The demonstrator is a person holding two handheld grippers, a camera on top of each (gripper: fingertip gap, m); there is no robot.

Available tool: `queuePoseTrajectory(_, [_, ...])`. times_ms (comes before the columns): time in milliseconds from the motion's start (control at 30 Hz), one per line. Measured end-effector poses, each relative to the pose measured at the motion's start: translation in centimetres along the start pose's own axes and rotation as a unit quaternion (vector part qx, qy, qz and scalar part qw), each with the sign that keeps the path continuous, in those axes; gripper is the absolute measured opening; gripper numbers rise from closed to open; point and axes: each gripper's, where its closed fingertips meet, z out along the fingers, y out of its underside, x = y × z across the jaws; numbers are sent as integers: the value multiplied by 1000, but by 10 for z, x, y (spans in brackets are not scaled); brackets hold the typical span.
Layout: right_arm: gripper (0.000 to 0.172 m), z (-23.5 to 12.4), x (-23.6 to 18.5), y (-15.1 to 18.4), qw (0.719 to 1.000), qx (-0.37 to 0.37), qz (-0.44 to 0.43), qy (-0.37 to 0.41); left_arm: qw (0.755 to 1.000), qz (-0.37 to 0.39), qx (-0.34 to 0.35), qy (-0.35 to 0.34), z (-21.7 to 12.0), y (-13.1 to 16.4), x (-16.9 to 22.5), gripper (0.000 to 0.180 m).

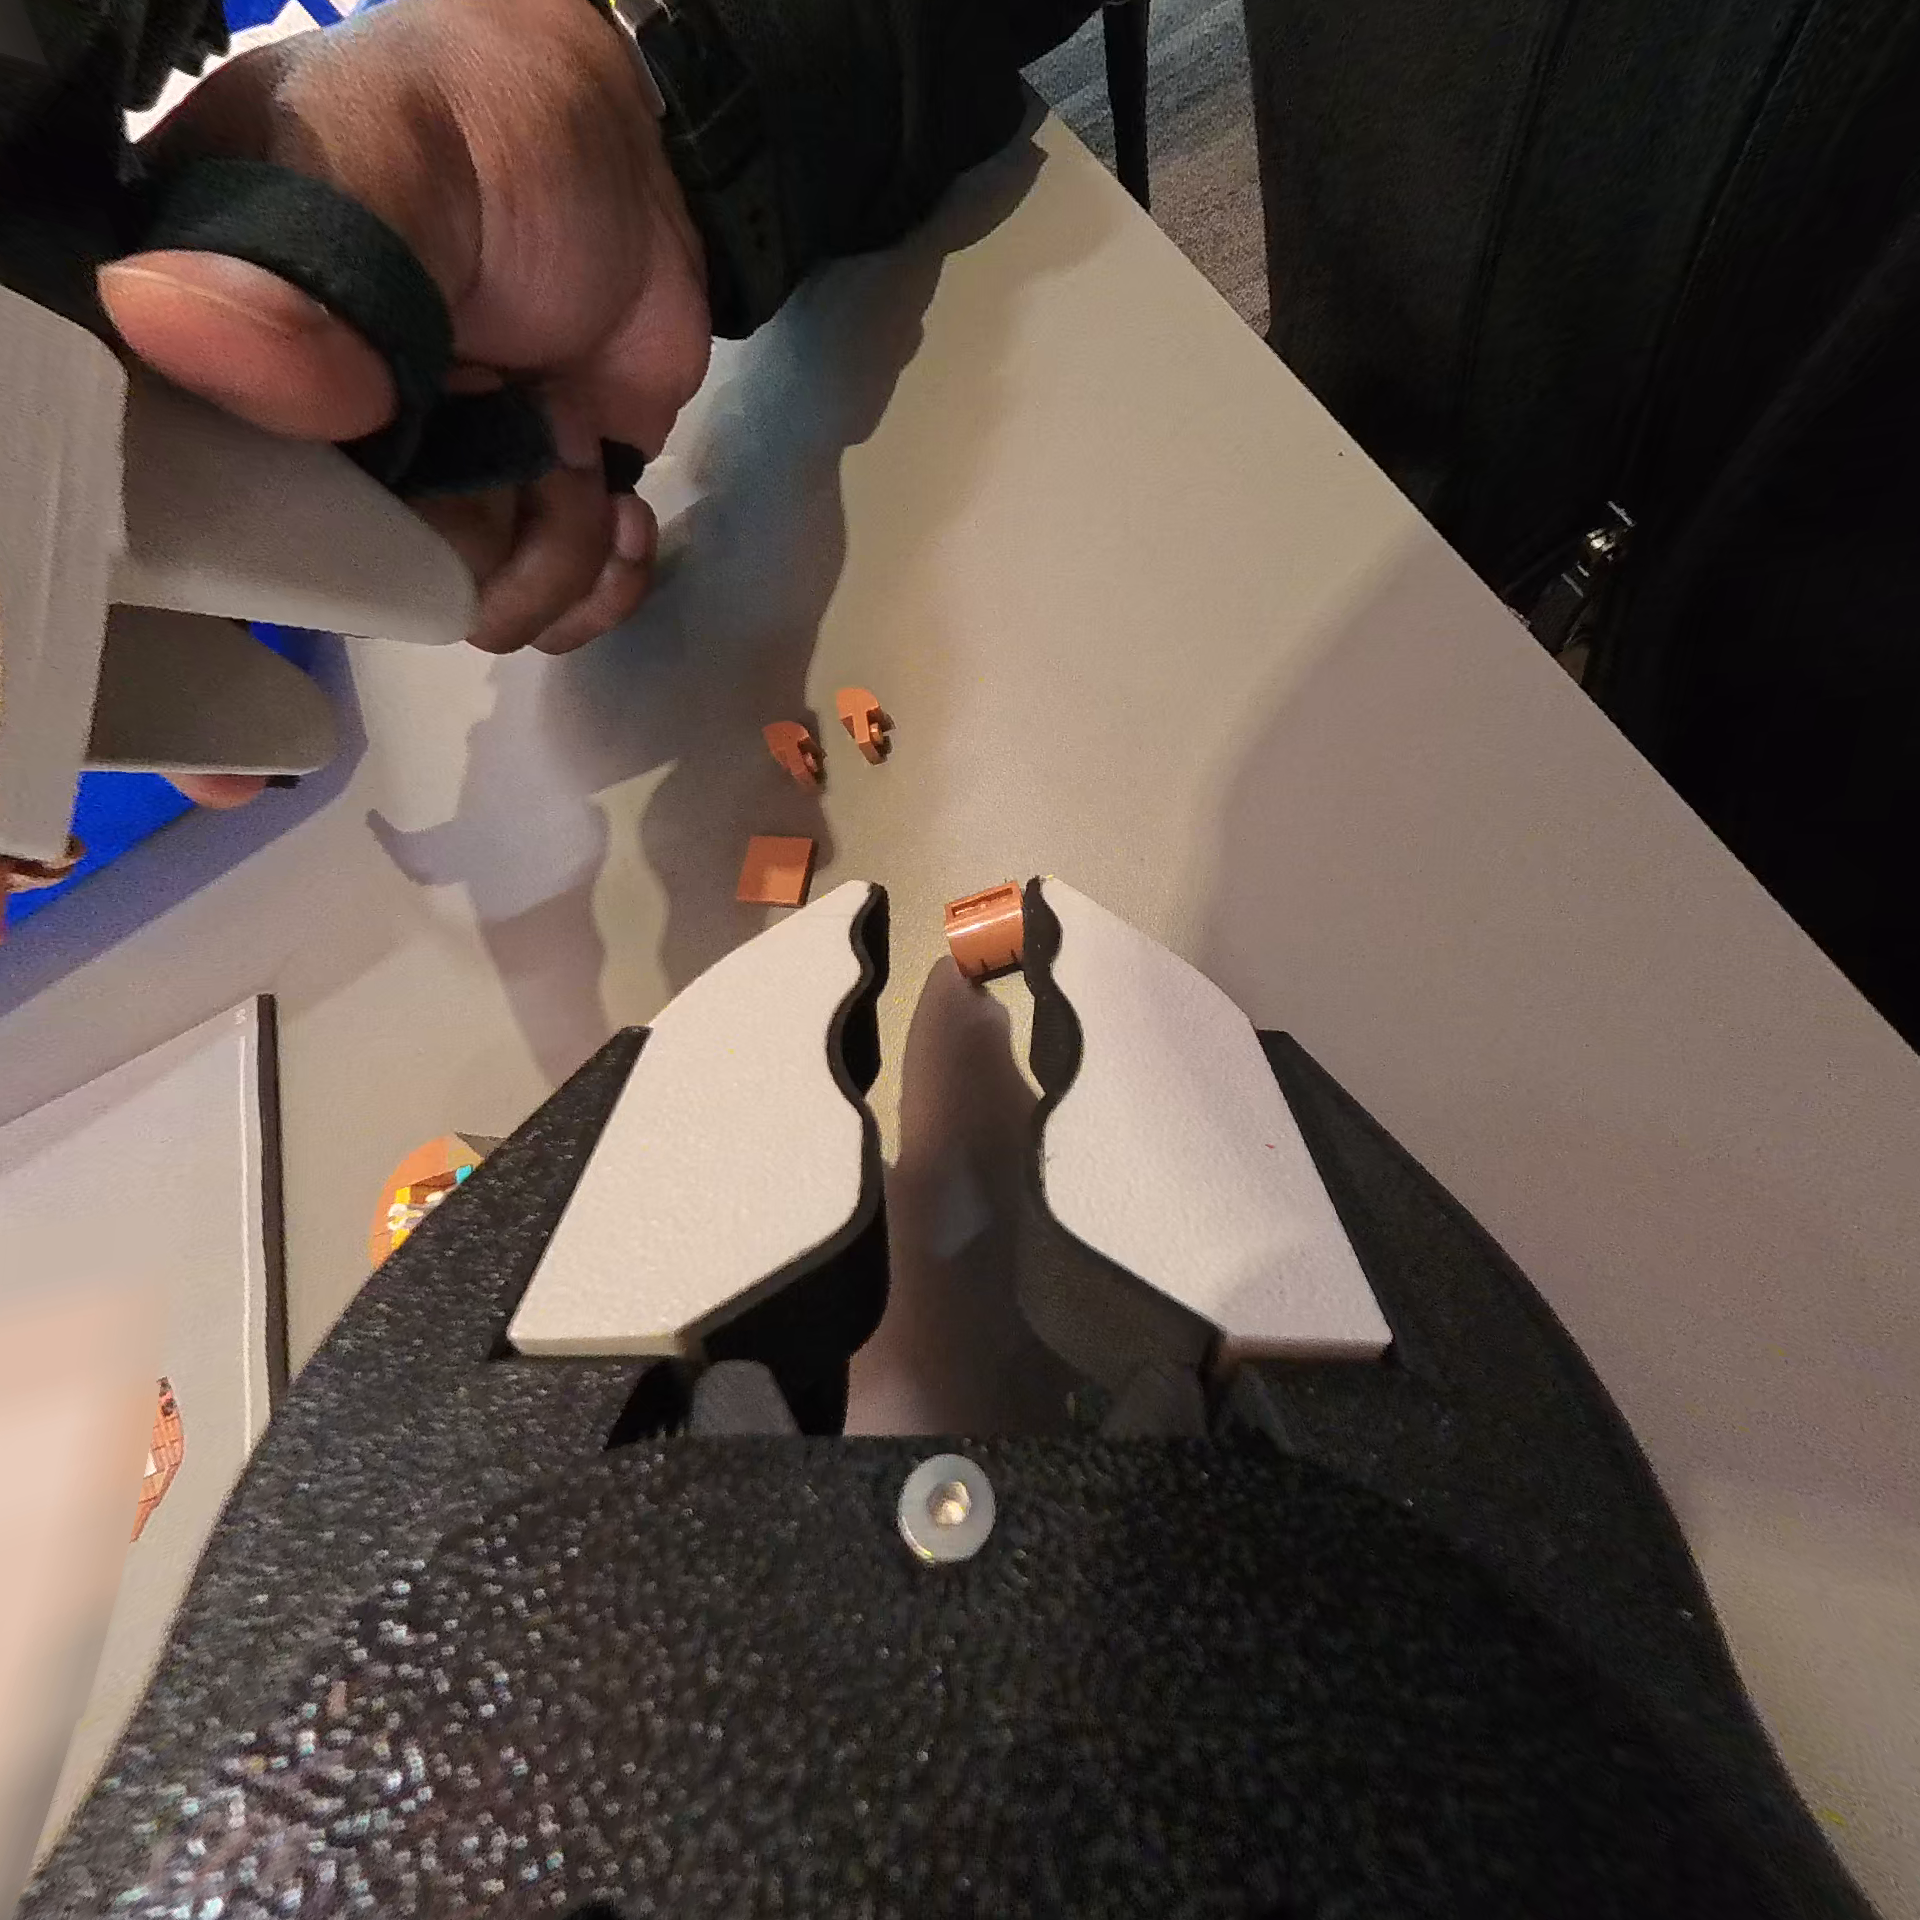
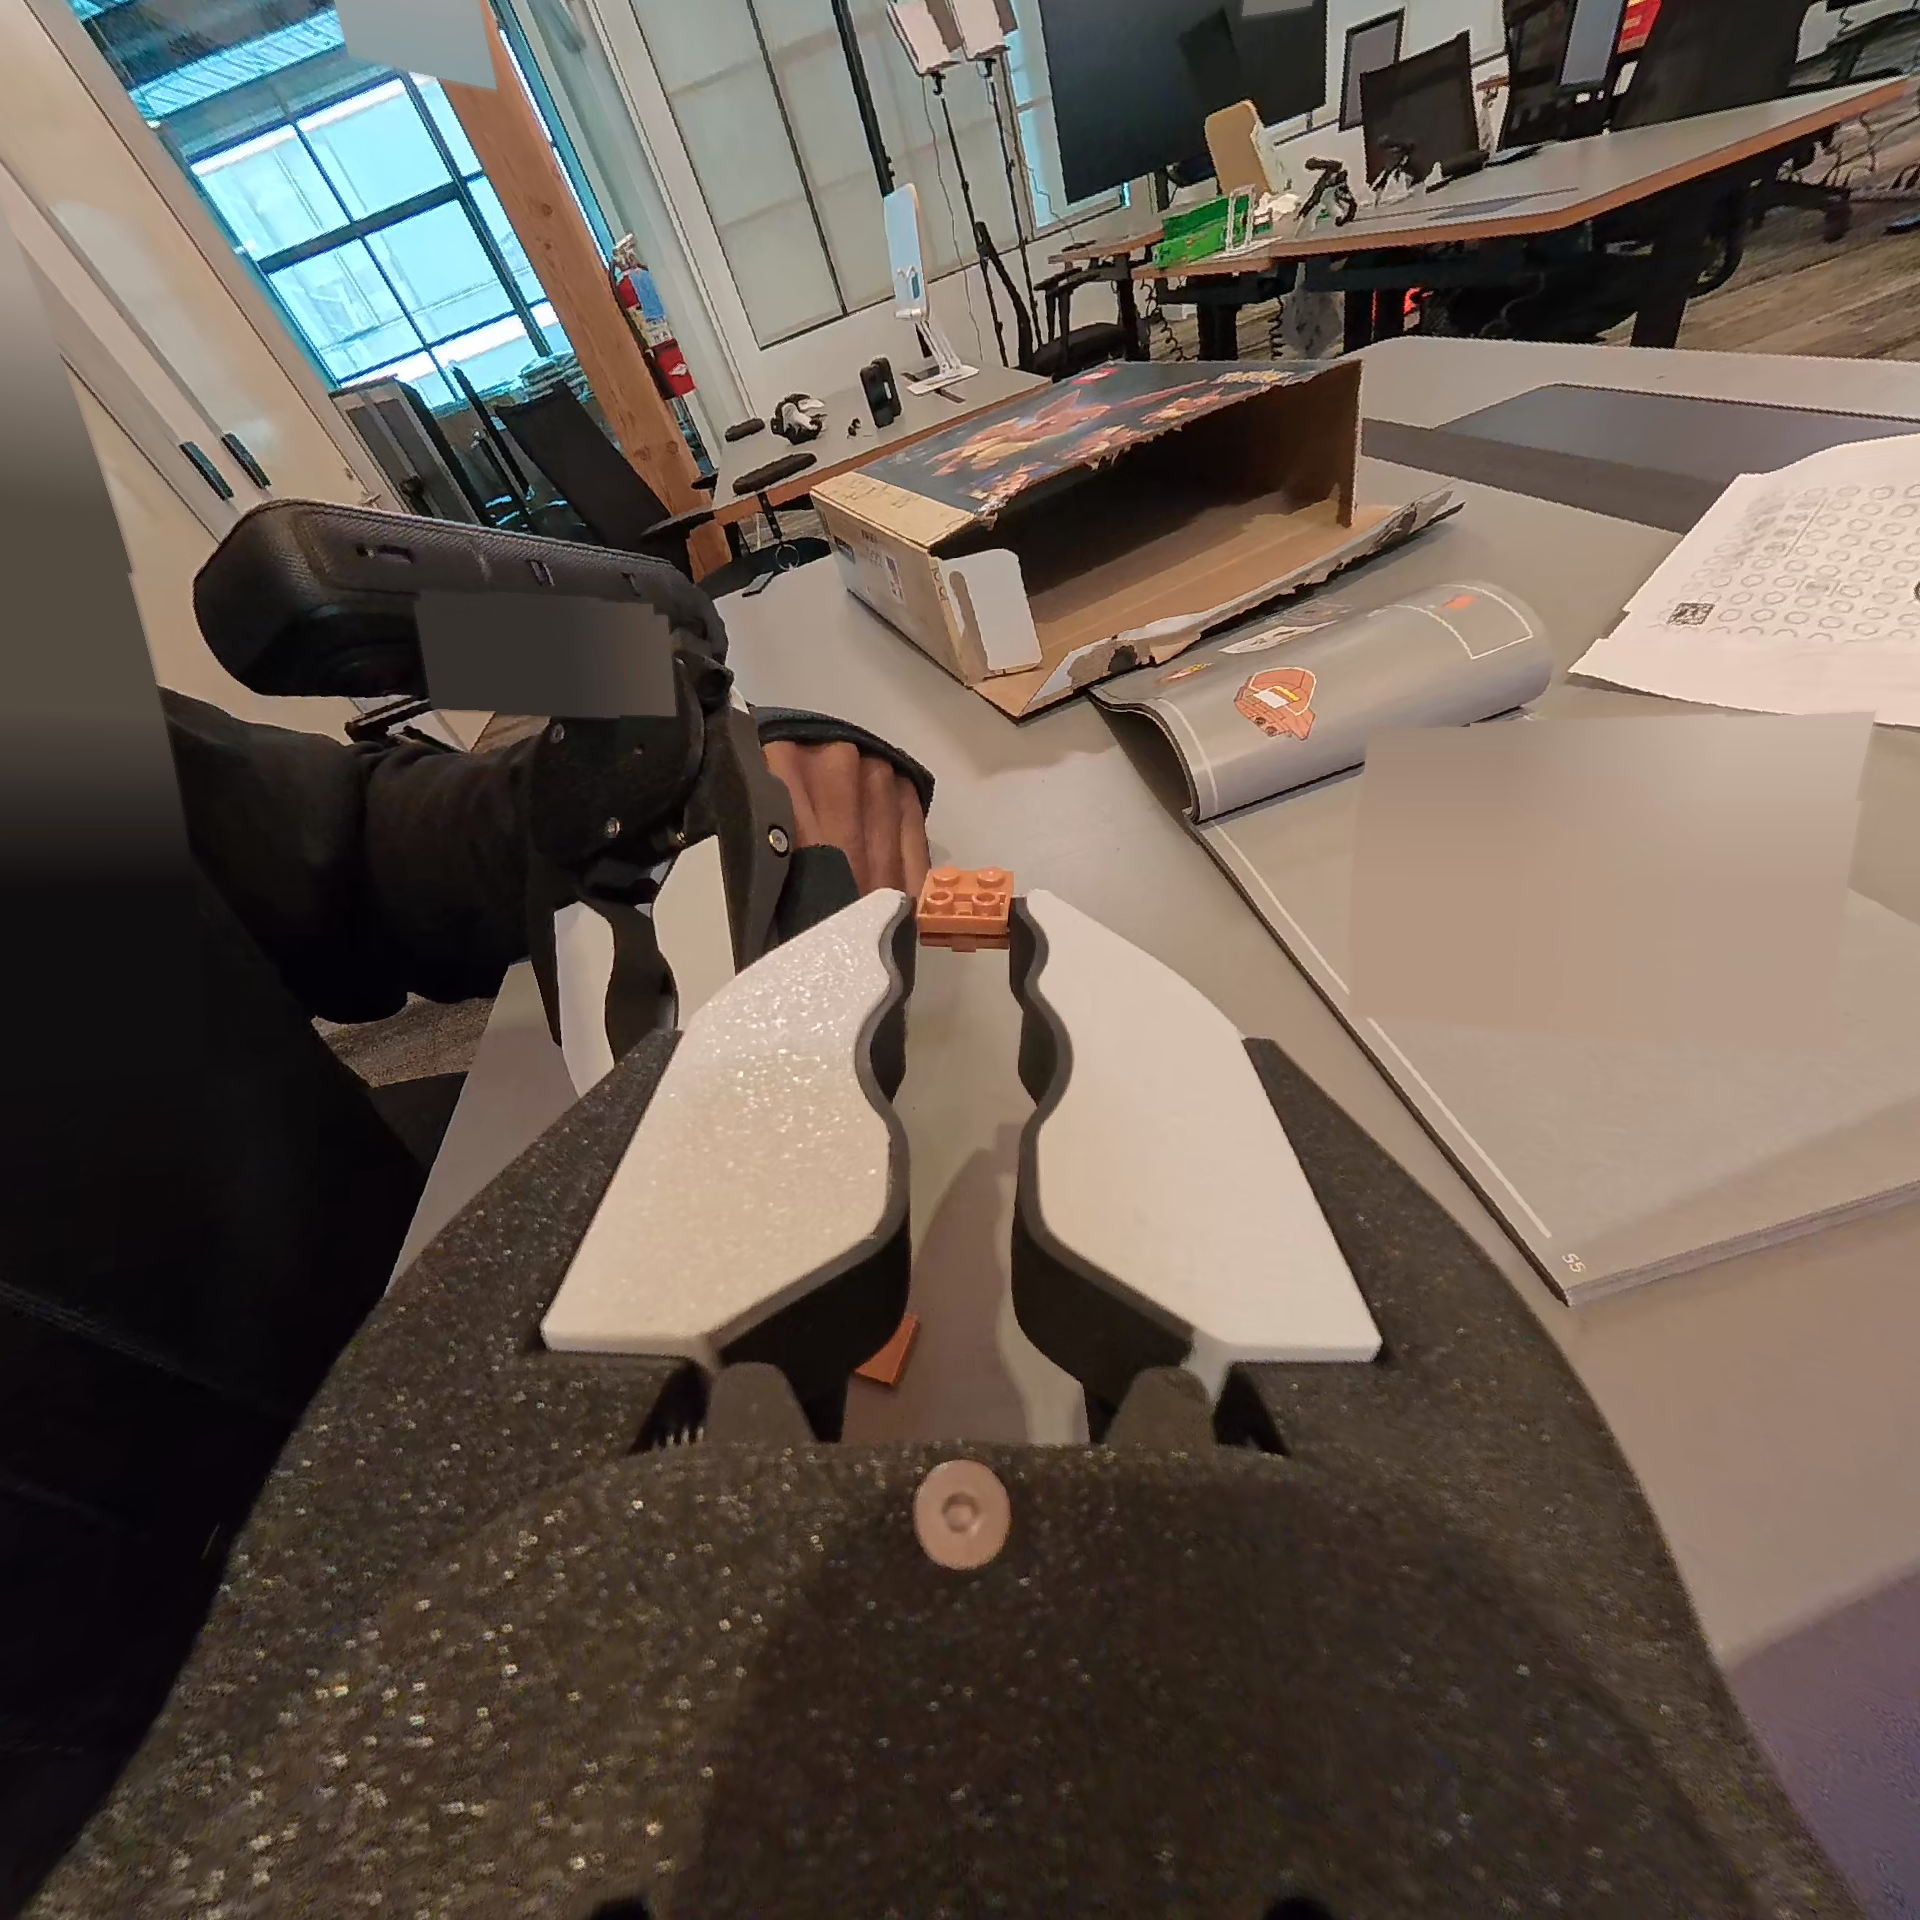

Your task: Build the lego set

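Clamping a studded orange brick (image 2: 964, 902) in my right gripper (image 2: 964, 914); my left gripper (image 1: 956, 925) stands apart, one pad (image 1: 1039, 935) touching a curved orange piece (image 1: 982, 935) at frame centre.

Grey table (image 1: 1195, 644), small orange bricks (image 1: 774, 869), torn box (image 2: 1091, 520), open booklet (image 2: 1558, 1039)

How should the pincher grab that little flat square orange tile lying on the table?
The flat square tile lies flat on the table, so its thin side edges are probably the only places to pinch. I'd come straight down from above with one fingertip on each of two opposite edges. It has room around it, though the left gripper sits close beside it.
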Motion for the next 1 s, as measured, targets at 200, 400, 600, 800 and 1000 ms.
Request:
queuePoseTrajectory(200, [17,0,1,1,1000,-2,1,0,1000,-6,-2,0,-4,1,-1,24])
queuePoseTrajectory(400, [17,1,0,1,1000,-3,0,0,1000,-6,-14,6,0,3,2,24])
queuePoseTrajectory(600, [17,1,0,2,1000,-4,0,-1,999,-4,-36,10,6,7,4,23])
queuePoseTrajectory(800, [17,2,-1,3,1000,-6,0,-3,998,-3,-54,13,9,12,5,21])
queuePoseTrajectory(1000, [17,3,-2,4,1000,-7,-1,-4,998,-4,-58,14,9,12,5,17])
